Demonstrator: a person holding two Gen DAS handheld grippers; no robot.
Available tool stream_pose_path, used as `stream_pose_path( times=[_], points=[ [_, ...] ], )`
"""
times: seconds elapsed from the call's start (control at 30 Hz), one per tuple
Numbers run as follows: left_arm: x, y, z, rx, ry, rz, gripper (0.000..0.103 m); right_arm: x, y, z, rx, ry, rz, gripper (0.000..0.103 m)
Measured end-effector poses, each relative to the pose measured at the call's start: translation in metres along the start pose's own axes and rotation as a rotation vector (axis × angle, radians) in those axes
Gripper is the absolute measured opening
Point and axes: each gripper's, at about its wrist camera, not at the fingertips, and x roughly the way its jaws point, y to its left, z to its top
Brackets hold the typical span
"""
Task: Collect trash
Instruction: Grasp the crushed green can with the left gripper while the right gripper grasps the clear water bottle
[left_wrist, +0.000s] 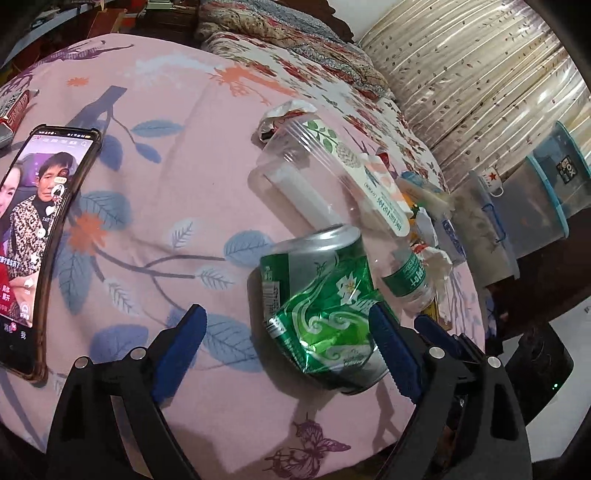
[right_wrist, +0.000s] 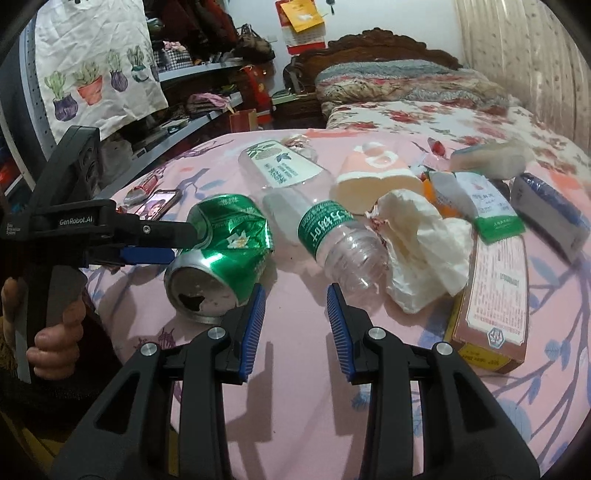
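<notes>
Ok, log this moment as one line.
left tool: open, straddling crushed green can | right tool: open, empty, near plastic bottle | all trash still on pink bedspread

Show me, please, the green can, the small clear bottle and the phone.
Green can (left_wrist: 325, 314): left wrist view, on its dented side.
Clear bottle (right_wrist: 343, 243): right wrist view, on its ribbed body below the label.
Phone (left_wrist: 37, 221): left wrist view, on its lit screen.
</notes>
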Motion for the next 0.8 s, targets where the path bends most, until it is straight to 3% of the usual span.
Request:
stream_pose_path(
  times=[0.27, 0.4, 0.47, 0.53, 0.57, 0.6, 0.8],
  points=[
    [0.013, -0.01, 0.005, 0.01, 0.02, -0.04, 0.083, 0.023, 0.0, 0.008, -0.014, 0.04, -0.033, 0.038],
    [0.02, -0.017, 0.005, 0.016, 0.05, -0.093, 0.068, 0.031, 0.0, 0.009, -0.019, 0.058, -0.044, 0.038],
    [0.024, -0.022, 0.005, 0.032, 0.047, -0.085, 0.065, 0.033, -0.002, 0.011, -0.017, 0.06, -0.05, 0.038],
    [0.026, -0.022, 0.006, 0.037, 0.037, -0.057, 0.052, 0.032, -0.003, 0.01, -0.011, 0.059, -0.051, 0.038],
    [0.027, -0.019, 0.007, 0.03, 0.031, -0.037, 0.035, 0.031, -0.003, 0.011, -0.014, 0.056, -0.056, 0.038],
    [0.026, -0.015, 0.008, 0.02, 0.023, -0.033, 0.028, 0.03, -0.003, 0.01, -0.018, 0.057, -0.058, 0.038],
    [0.017, -0.006, 0.01, 0.026, -0.006, -0.072, 0.019, 0.006, -0.002, 0.025, -0.098, -0.001, -0.102, 0.042]
  ],
)
